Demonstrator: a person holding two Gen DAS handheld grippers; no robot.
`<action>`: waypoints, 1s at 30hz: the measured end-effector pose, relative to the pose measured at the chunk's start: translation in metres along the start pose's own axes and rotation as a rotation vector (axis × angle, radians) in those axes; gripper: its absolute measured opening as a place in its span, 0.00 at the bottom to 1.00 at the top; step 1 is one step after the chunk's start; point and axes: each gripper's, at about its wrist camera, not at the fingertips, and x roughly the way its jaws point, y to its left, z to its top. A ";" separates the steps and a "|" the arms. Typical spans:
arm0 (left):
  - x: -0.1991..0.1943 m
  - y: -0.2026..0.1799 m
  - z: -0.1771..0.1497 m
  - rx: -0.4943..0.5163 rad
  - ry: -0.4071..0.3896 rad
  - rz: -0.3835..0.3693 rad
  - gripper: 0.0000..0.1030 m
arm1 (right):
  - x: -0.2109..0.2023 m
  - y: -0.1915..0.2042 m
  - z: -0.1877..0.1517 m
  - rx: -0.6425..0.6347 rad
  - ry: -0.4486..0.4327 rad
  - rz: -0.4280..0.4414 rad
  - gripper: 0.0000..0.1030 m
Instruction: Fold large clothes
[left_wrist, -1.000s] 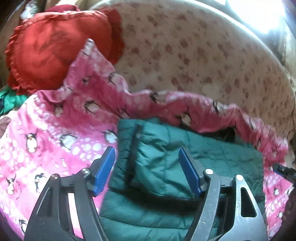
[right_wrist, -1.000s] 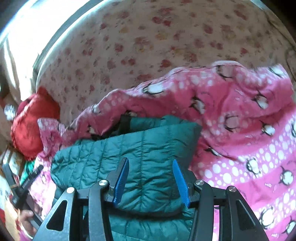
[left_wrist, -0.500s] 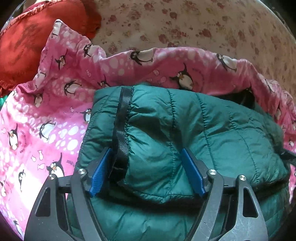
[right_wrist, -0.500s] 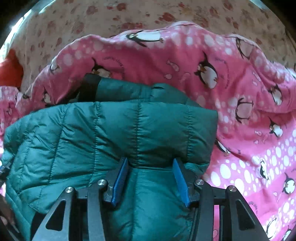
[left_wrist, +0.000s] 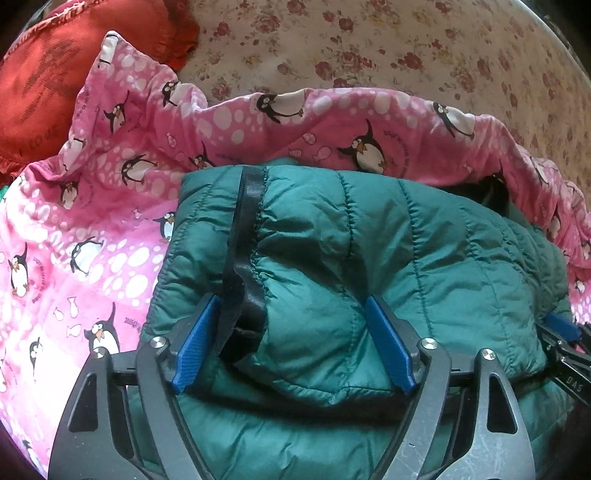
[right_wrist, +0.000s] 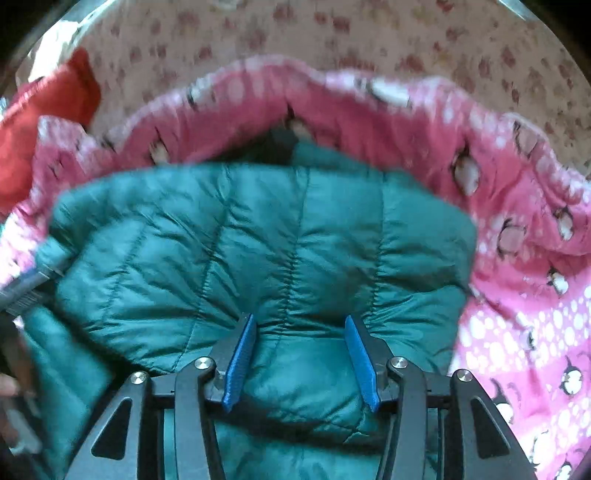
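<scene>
The left hand-held gripper (left_wrist: 291, 343), its jaws just widened around a jacket fold, and the right hand-held gripper (right_wrist: 301, 362), clamped on a bunched fold, are set to flatten the green jacket (left_wrist: 369, 240), laid nine-to-three on the penguin blanket (left_wrist: 92, 221).

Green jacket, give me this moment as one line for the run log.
green jacket: doubled over on penguin blanket | left tongs: just been opening, fold between them | right tongs: shut on jacket
</scene>
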 end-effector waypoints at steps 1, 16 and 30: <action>0.000 -0.001 0.000 0.003 0.002 0.005 0.79 | 0.000 0.001 0.002 -0.011 0.002 -0.009 0.46; 0.001 -0.001 -0.001 0.007 -0.001 0.018 0.79 | -0.020 -0.027 -0.021 0.080 -0.029 -0.001 0.46; 0.006 -0.005 -0.002 0.019 -0.013 0.019 0.89 | -0.008 -0.033 -0.023 0.098 0.009 -0.048 0.46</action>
